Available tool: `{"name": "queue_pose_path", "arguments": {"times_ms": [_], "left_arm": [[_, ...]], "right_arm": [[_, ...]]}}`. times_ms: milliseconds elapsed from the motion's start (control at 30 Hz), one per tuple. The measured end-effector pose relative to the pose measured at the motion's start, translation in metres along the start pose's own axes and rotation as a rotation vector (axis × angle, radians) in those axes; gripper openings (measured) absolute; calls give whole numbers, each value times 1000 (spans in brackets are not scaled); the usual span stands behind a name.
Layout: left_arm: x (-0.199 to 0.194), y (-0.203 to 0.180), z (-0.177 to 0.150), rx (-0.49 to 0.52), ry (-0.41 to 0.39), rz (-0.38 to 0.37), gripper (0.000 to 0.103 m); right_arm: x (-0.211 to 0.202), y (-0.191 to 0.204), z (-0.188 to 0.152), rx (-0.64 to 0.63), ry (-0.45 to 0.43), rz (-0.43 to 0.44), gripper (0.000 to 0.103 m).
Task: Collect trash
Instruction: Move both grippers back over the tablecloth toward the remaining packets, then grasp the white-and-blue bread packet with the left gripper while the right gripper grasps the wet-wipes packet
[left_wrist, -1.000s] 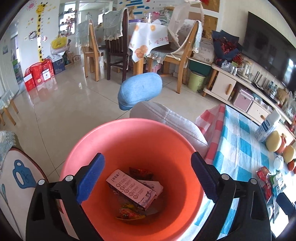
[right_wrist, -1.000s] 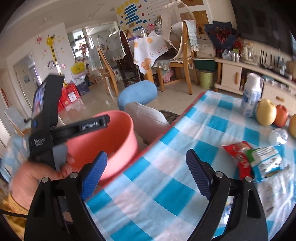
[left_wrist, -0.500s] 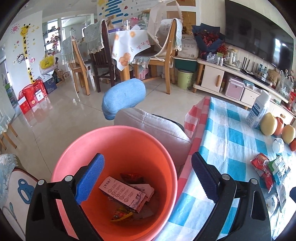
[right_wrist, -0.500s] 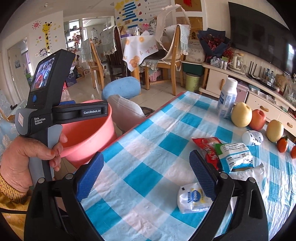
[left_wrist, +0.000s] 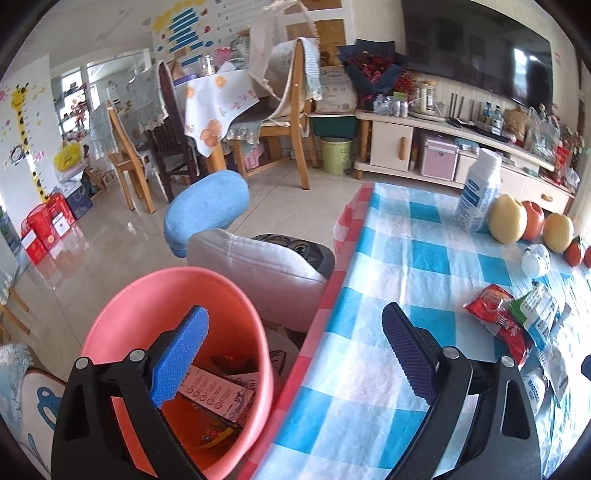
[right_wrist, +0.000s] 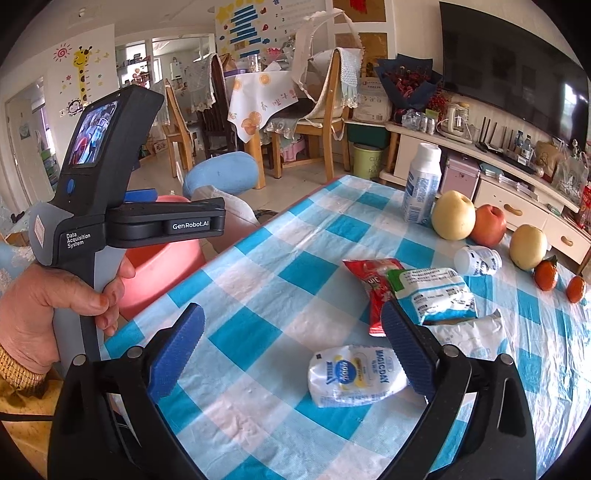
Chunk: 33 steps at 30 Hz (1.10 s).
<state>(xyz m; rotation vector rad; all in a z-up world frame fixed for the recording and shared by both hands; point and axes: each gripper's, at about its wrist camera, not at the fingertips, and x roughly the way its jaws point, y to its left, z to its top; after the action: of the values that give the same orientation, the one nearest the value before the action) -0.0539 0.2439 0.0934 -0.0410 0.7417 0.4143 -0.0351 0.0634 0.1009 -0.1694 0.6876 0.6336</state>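
Observation:
A pink bucket (left_wrist: 177, 295) stands on the floor beside the checked table (left_wrist: 388, 258), with a printed carton (left_wrist: 218, 395) and wrappers inside. My left gripper (left_wrist: 293, 314) hangs open and empty over the bucket's right rim and the table edge. My right gripper (right_wrist: 291, 310) is above the table, its jaws opening and gripping nothing. A white milk pouch (right_wrist: 354, 373) lies on the cloth below, near the right finger and untouched. Beyond it lie a red wrapper (right_wrist: 373, 280), a blue-white packet (right_wrist: 432, 291) and a clear plastic wrapper (right_wrist: 469, 332). A hand (right_wrist: 48, 302) holds the left gripper's handle.
A tall white bottle (right_wrist: 421, 184), two pears, an apple (right_wrist: 487, 225), a small tipped bottle (right_wrist: 476, 258) and two oranges sit at the table's far side. A grey-cushioned chair (left_wrist: 258, 266) with a blue headrest stands behind the bucket. Dining chairs and a TV cabinet are further back.
The left gripper has swung from over the bucket rightwards to the table edge. The right gripper has moved right over the table, its jaws have widened, and the white pouch has come into view.

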Motion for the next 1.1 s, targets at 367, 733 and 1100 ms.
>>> {"name": "queue_pose_path", "arguments": {"times_ms": [367,733,1100], "left_arm": [[-3,-38,-1,85,-7,-55,94],[2,-69,-4,138,26,-128,94],[0,-105,-6,144,50,-327,94]], "right_arm": [[-8,-55,-12,88,-34,-46,97],[-21,-106,-15,147,-51,-117,97],[-29,-170,-20,246,-27,-174,97]]}}
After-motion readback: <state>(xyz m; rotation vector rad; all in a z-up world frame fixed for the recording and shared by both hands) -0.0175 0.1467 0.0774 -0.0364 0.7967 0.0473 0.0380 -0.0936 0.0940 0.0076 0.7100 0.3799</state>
